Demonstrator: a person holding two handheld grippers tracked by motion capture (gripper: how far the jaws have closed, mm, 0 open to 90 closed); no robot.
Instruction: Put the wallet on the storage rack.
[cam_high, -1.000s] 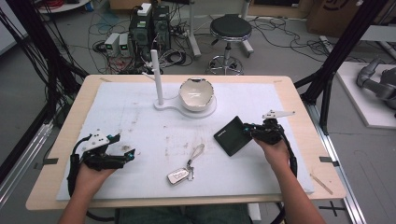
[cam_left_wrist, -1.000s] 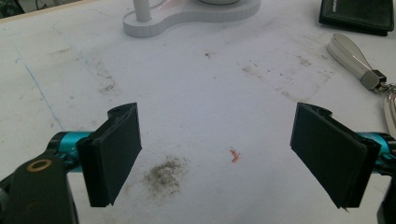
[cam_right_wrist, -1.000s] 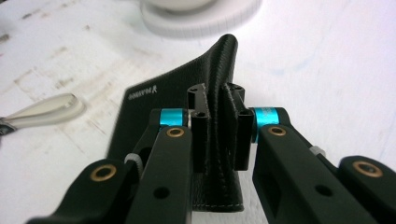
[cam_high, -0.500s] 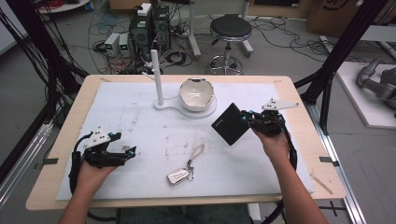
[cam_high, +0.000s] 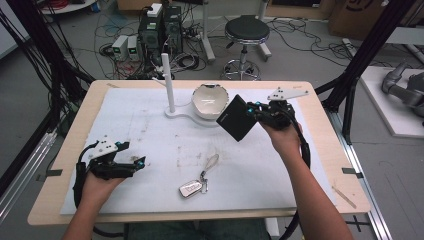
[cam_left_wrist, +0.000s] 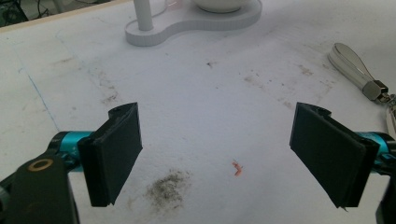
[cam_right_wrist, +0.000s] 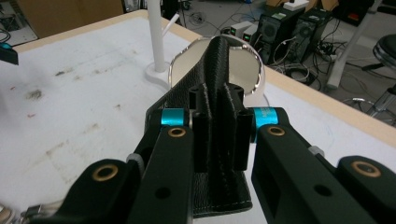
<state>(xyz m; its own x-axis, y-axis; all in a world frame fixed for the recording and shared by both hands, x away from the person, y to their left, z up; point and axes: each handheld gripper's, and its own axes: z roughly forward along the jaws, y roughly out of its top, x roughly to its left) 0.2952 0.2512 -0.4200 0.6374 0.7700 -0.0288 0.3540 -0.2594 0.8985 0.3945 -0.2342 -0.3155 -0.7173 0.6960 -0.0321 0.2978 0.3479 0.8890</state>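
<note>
My right gripper (cam_high: 256, 111) is shut on a black leather wallet (cam_high: 236, 118) and holds it in the air, tilted, just right of the white bowl (cam_high: 210, 98). In the right gripper view the wallet (cam_right_wrist: 214, 79) runs edge-on between the jaws toward the bowl (cam_right_wrist: 243, 63). At the near left my left gripper (cam_high: 136, 163) rests low over the white mat, open, with nothing between its pads (cam_left_wrist: 116, 149). A silver key fob (cam_high: 191, 188) with a strap lies on the mat near the front centre; its strap (cam_left_wrist: 355, 70) shows at the right of the left gripper view.
The bowl sits on a white stand base (cam_high: 186, 116) with an upright white post (cam_high: 168, 82). A white mat (cam_high: 150, 135) with dirt smudges covers the wooden table (cam_high: 327, 150). Behind the table are a stool (cam_high: 246, 30), computers and cables.
The right gripper has lifted the wallet off the mat and carried it up and back toward the bowl. The left gripper has stayed put.
</note>
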